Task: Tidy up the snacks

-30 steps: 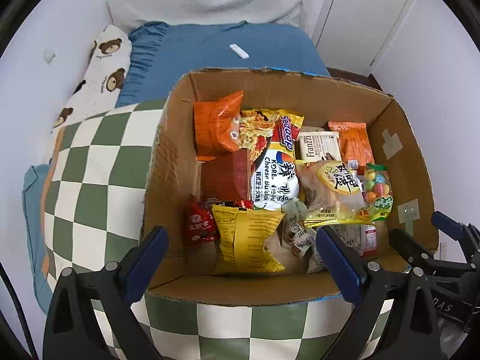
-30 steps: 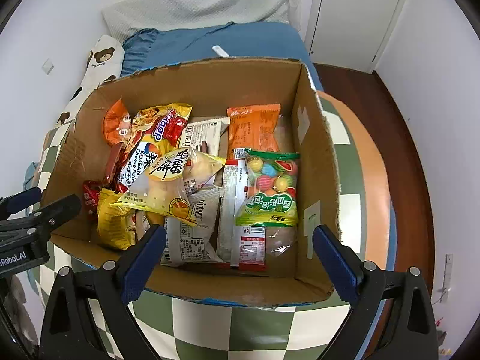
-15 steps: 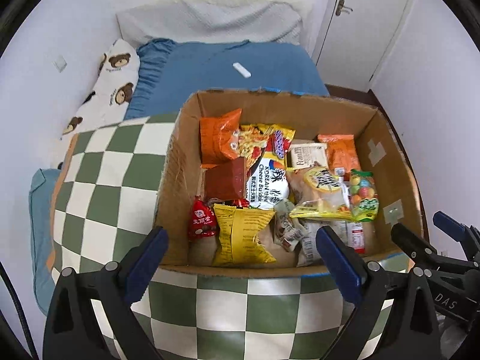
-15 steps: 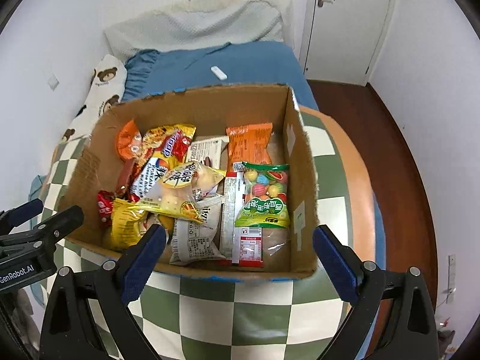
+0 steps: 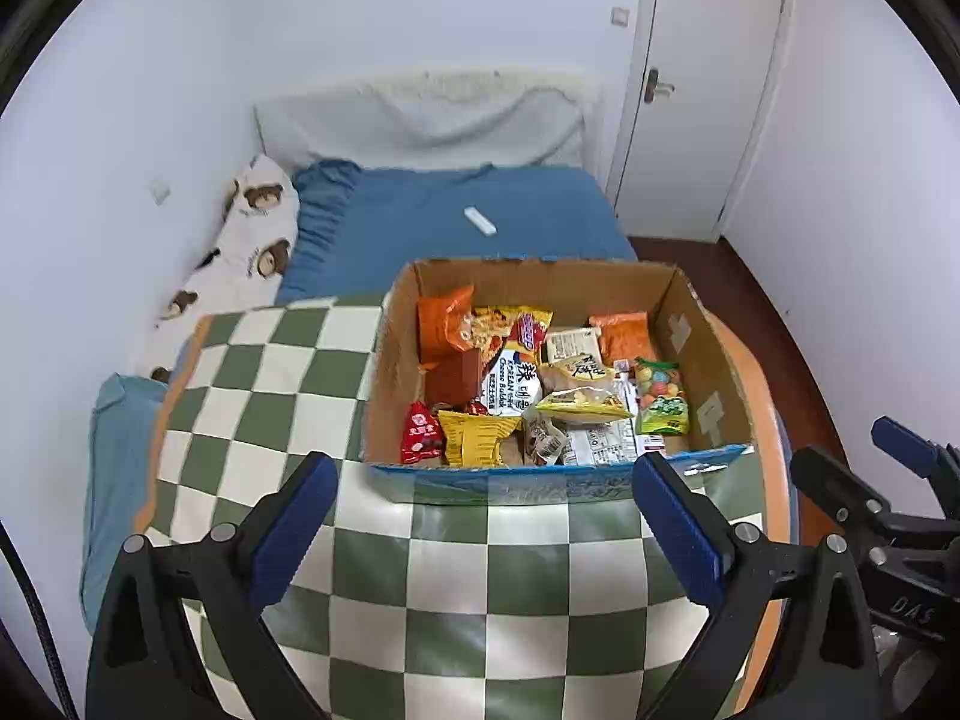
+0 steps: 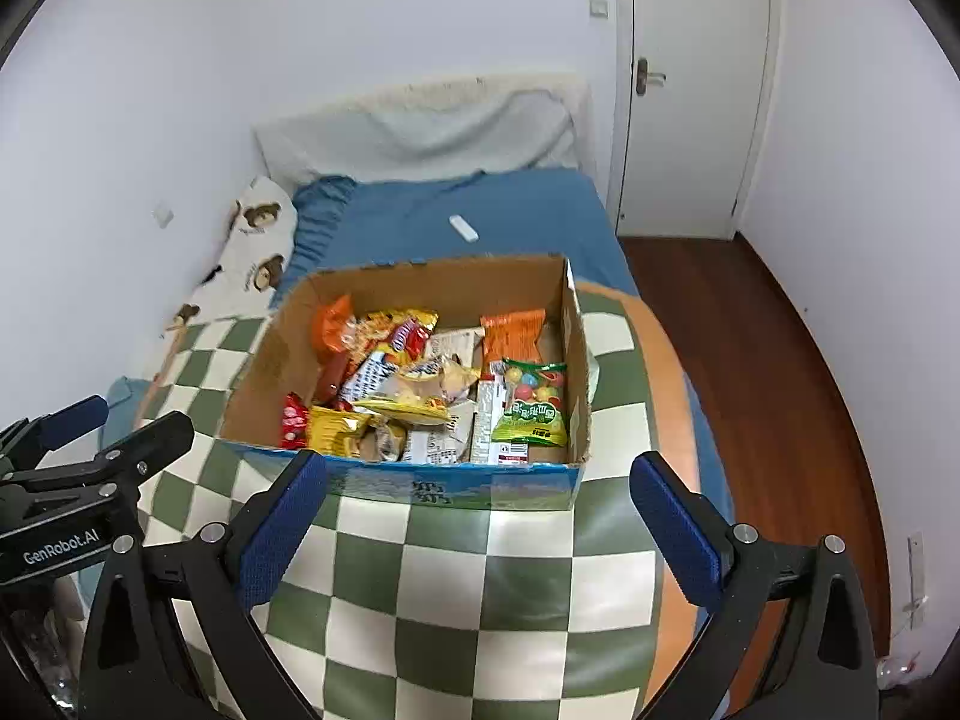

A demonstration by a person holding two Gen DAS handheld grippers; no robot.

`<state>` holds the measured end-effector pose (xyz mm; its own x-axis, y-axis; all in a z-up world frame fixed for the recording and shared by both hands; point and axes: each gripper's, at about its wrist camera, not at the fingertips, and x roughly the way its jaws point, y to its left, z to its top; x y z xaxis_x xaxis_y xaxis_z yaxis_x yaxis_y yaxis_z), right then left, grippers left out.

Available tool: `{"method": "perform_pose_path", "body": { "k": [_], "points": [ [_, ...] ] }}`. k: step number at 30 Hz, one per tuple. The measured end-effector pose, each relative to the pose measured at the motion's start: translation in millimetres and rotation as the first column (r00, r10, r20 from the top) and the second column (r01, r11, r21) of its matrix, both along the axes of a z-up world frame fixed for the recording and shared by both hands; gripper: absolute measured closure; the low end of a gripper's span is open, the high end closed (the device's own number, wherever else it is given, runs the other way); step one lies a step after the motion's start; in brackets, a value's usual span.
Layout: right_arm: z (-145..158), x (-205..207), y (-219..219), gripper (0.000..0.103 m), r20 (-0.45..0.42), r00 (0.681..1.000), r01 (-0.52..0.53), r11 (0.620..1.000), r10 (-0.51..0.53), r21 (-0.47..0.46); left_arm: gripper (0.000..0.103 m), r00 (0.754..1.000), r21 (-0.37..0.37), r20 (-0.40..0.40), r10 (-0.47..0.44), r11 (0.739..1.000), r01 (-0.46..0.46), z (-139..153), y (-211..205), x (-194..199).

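Observation:
An open cardboard box [image 5: 702, 360] [image 6: 270, 360] stands on a green-and-white checkered blanket [image 5: 282, 372] [image 6: 456, 588]. It holds several snack packets: a yellow chip bag [image 5: 474, 435] [image 6: 333, 429], a green candy bag [image 5: 660, 396] [image 6: 531, 402], an orange packet [image 5: 441, 318] and a small red packet [image 5: 420, 435]. My left gripper [image 5: 486, 528] is open and empty, hanging in front of and above the box. My right gripper [image 6: 480, 528] is open and empty, likewise short of the box. Each gripper shows at the edge of the other's view.
The blanket lies on a bed with a blue sheet [image 5: 456, 228], a bear-print pillow [image 5: 252, 240] at the left and a small white object [image 5: 480, 221]. A white door [image 6: 696, 90] and wooden floor [image 6: 774, 360] are at the right.
Both grippers have pulled back and up from the box, which now looks smaller and farther. Both stay open and empty.

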<state>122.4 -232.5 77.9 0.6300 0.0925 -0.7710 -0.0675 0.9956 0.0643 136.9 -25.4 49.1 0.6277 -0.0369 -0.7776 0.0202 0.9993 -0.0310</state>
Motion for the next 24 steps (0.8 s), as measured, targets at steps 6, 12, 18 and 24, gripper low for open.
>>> {"method": "perform_pose_path", "body": {
  "k": [6, 12, 18, 24],
  "points": [
    [37.9, -45.9, -4.9, 0.000, 0.078, 0.997, -0.011, 1.000, 0.009, 0.020, 0.002, 0.999, -0.001, 0.048, 0.002, 1.000, -0.002, 26.7, 0.7, -42.5],
    [63.8, -83.5, -3.2, 0.000, 0.128, 0.991, -0.030, 0.999, 0.027, 0.019, 0.002, 0.996, -0.003, 0.083, 0.016, 1.000, -0.015, 44.3, 2.6, -72.3],
    [74.9, -105.9, 2.4, 0.000, 0.143, 0.988, -0.058, 0.998, 0.055, 0.018, 0.002, 0.994, -0.012, 0.105, 0.024, 1.000, -0.023, 54.1, 2.6, -93.2],
    [72.1, -106.3, 2.0, 0.000, 0.136, 0.989, -0.057, 0.998, 0.055, 0.015, 0.002, 0.994, -0.010, 0.105, 0.034, 0.999, -0.033, 50.4, 2.0, -94.9]
  ]
}}
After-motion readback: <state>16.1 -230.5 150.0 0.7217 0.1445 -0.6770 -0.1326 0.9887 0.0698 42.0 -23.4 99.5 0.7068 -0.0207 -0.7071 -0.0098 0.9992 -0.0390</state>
